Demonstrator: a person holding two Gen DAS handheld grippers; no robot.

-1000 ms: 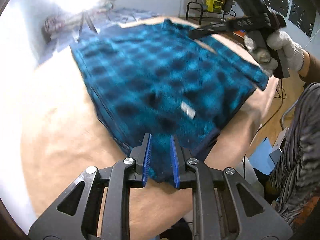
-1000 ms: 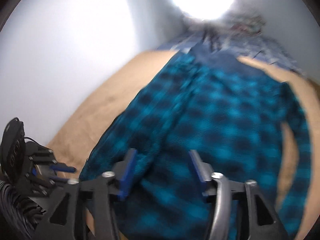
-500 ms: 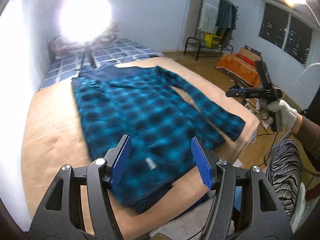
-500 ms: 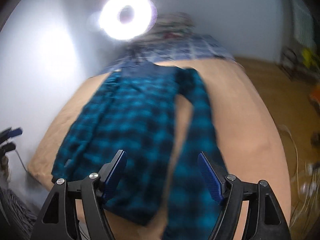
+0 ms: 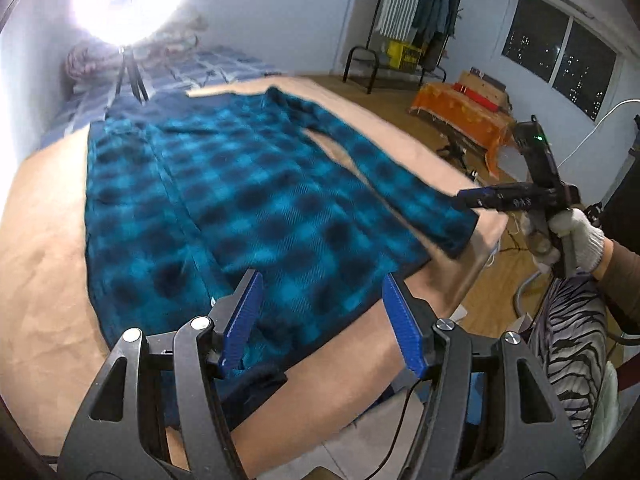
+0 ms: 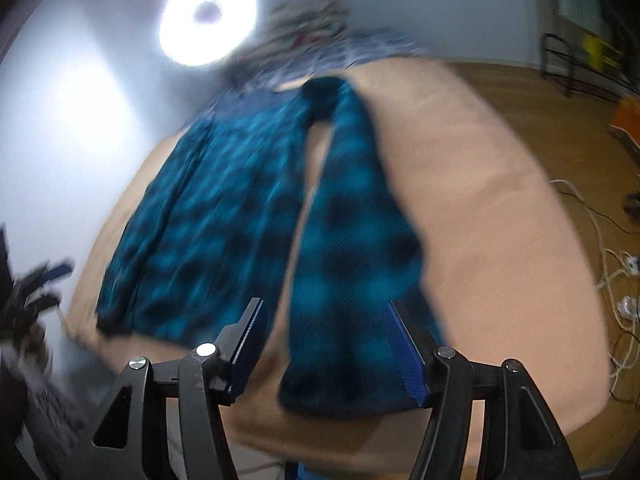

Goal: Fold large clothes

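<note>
A large blue-and-black plaid shirt [image 5: 260, 200] lies flat on the tan bed cover [image 5: 44, 264], hem toward me. Its sleeve [image 6: 352, 240] stretches along the right side, with the cuff near the bed's front edge. My left gripper [image 5: 320, 284] stands open just above the hem, nothing pressed between its pads. My right gripper [image 6: 326, 306] hovers over the sleeve cuff with its jaws closing; the cuff lies below and between them, and the pads are clear of it. In the left wrist view the right gripper [image 5: 466, 197], held by a gloved hand [image 5: 576, 236], sits at the cuff's end.
A ring light [image 6: 208, 16] on a tripod [image 5: 130, 76] stands at the head of the bed on blue checked bedding [image 5: 208, 64]. A clothes rack [image 5: 400, 40], an orange-covered box [image 5: 460, 116] and cables [image 6: 612, 272] on the wood floor lie to the right.
My left gripper let go of the shirt's hem, opened wide and drew back. My right gripper swung from over the shirt's body to the sleeve cuff on the right.
</note>
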